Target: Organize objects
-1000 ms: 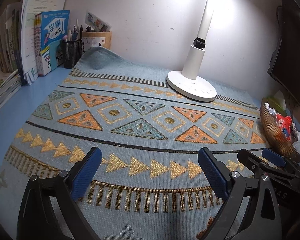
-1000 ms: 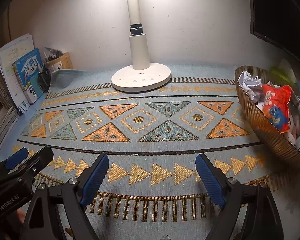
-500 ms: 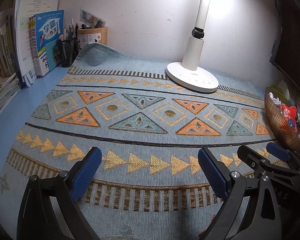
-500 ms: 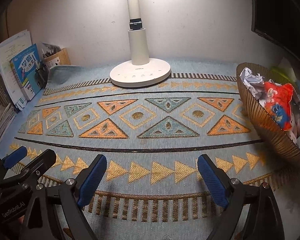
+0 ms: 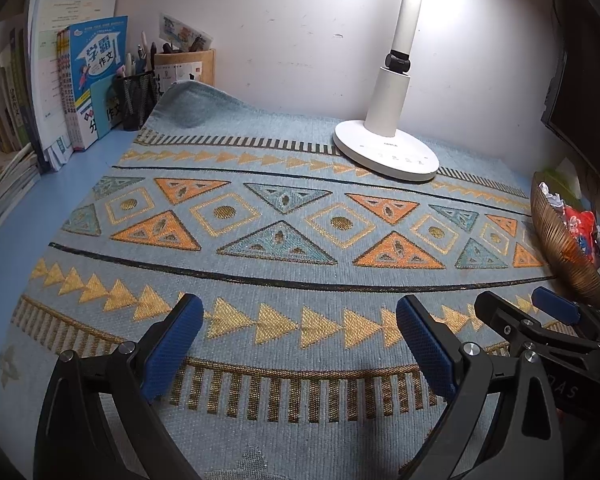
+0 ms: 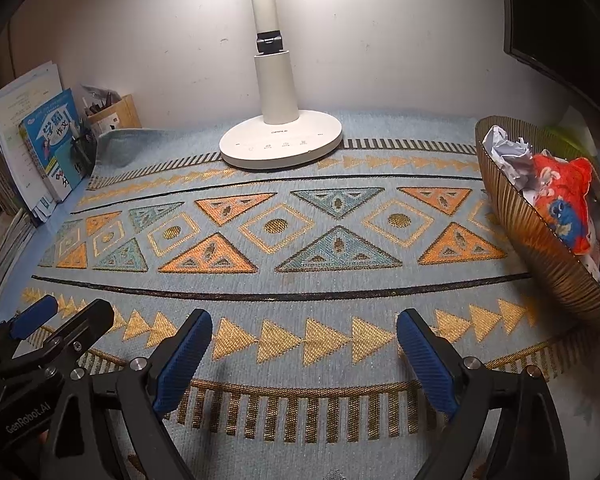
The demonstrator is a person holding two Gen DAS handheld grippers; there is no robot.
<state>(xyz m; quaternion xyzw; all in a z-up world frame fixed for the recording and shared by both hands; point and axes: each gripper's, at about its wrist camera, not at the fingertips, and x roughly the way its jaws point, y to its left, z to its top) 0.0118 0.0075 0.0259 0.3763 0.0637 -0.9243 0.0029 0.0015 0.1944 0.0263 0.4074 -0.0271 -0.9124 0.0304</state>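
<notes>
Looks like the tail of the tidy-up, no loose item on the woven mat point(image 6: 300, 280): left gripper point(image 5: 296, 344) and right gripper point(image 6: 304, 344) hover side by side, jaws wide, nothing between them, the right's just been opening. Ribbed gold bowl point(image 6: 548, 264) at 3 o'clock holds crumpled paper point(image 6: 504, 152) and a soft red toy point(image 6: 564, 196). Next move needs a fresh target; smooth white lamp point(image 6: 280, 144) sits at 12.

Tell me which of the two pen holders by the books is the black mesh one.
The black mesh holder is the darker cup standing right beside the blue workbook; the other, a tan box-like holder, stands behind it against the wall.
</notes>
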